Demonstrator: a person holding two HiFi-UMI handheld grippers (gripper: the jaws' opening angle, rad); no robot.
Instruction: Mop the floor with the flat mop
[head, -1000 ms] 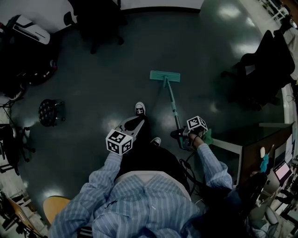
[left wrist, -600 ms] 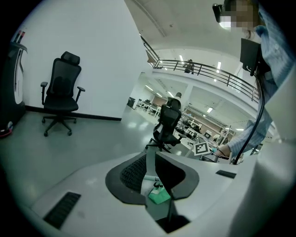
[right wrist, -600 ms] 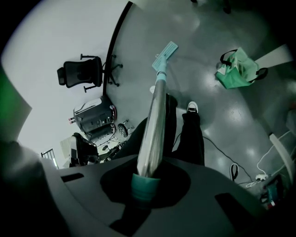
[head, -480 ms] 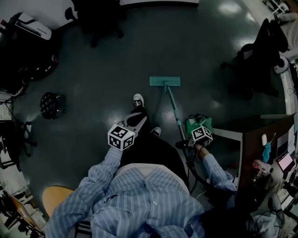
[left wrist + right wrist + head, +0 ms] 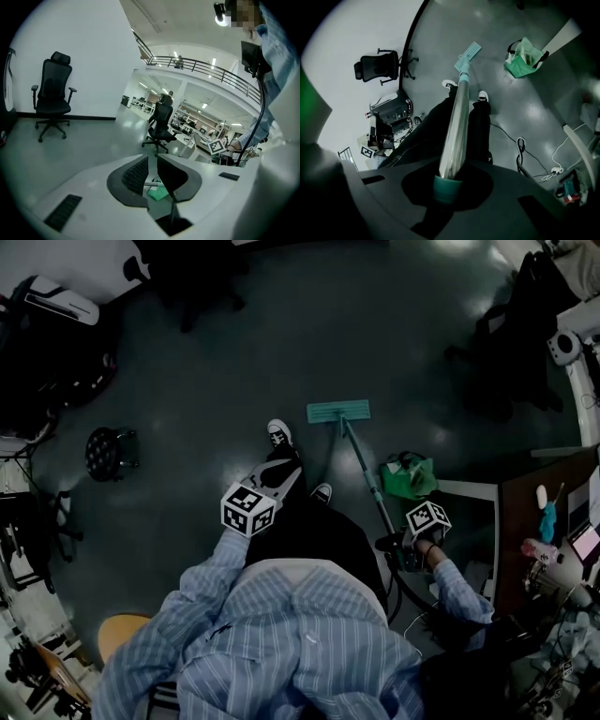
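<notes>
Dark glossy floor (image 5: 187, 352), office room. Versus the earlier frames, your right gripper (image 5: 401, 554) sits further back and to your right, and the green bag (image 5: 407, 474) now shows in full just beside the handle. That gripper is clamped on the top end of the flat mop (image 5: 338, 412). The mop's long axis runs from your right side forward and slightly left. Its head lies flat on the floor, crosswise to the pole, just right of your front shoe (image 5: 278, 434). Your left gripper (image 5: 279, 476) hangs over your legs, jaws a narrow gap apart, gripping nothing. Open floor lies ahead and to the left. The desk edge (image 5: 469, 489) and the bag crowd the right side, and cables (image 5: 520, 145) lie by your feet.
</notes>
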